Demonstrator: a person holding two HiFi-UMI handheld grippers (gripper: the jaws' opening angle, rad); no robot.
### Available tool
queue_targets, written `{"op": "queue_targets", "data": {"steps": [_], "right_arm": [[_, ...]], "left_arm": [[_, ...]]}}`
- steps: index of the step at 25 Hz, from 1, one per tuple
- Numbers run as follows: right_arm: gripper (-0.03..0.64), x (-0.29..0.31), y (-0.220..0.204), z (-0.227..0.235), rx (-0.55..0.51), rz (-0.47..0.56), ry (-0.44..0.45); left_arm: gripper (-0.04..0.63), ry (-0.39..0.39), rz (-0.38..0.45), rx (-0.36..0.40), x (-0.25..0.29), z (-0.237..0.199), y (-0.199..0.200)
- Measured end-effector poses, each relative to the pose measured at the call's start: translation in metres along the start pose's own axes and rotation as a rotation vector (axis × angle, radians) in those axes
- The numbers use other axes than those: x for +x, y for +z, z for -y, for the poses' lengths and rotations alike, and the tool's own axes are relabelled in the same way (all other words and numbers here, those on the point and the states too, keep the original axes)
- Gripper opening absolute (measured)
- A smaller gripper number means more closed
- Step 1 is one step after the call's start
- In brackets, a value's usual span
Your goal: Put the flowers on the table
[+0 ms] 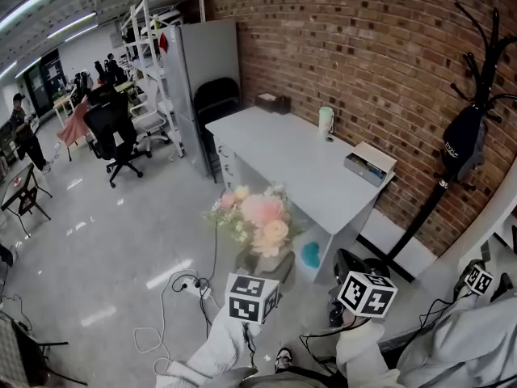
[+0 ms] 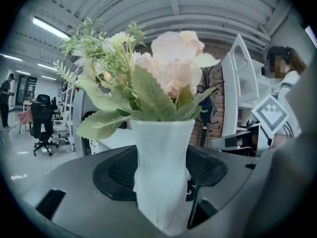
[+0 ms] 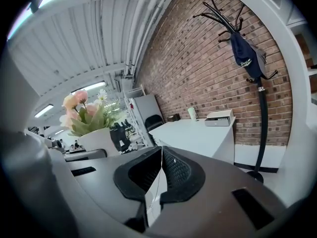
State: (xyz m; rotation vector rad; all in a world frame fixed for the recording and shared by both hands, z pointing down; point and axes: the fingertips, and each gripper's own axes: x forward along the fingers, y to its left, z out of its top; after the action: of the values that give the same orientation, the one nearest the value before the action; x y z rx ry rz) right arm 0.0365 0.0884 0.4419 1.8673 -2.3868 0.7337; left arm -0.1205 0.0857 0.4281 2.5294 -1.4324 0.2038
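Left claw [image 2: 161,180] clamps the white vase [image 2: 161,148] of flowers [image 2: 173,58] beside the bench [image 1: 299,156]; right claw [image 3: 159,175] clenched, empty

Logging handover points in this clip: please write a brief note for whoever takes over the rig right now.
The left hand-held gripper is shut on the white vase holding the flowers, upright and in the air.
The right hand-held gripper has its jaws together and holds nothing.
The table stands ahead against the brick wall. A cup and a box sit near the wall side; the near part is bare.
Done: the white vase is in hand.
Left: carry it to the table, set it on the bare part, release.
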Motion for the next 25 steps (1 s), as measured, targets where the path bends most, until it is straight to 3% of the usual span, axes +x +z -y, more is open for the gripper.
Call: {"op": "queue_targets", "data": {"steps": [13, 25], "right_arm": [[0.025, 0.065, 0.029, 0.054, 0.019, -0.016, -0.002], [0.025, 0.089, 0.036, 0.076, 0.032, -0.035, 0.005]], "left_arm": [[0.305, -0.004, -0.016, 0.012, 0.089, -0.006, 0.016], [0.305, -0.002, -0.022, 0.017, 0.127, -0.012, 0.022]]}}
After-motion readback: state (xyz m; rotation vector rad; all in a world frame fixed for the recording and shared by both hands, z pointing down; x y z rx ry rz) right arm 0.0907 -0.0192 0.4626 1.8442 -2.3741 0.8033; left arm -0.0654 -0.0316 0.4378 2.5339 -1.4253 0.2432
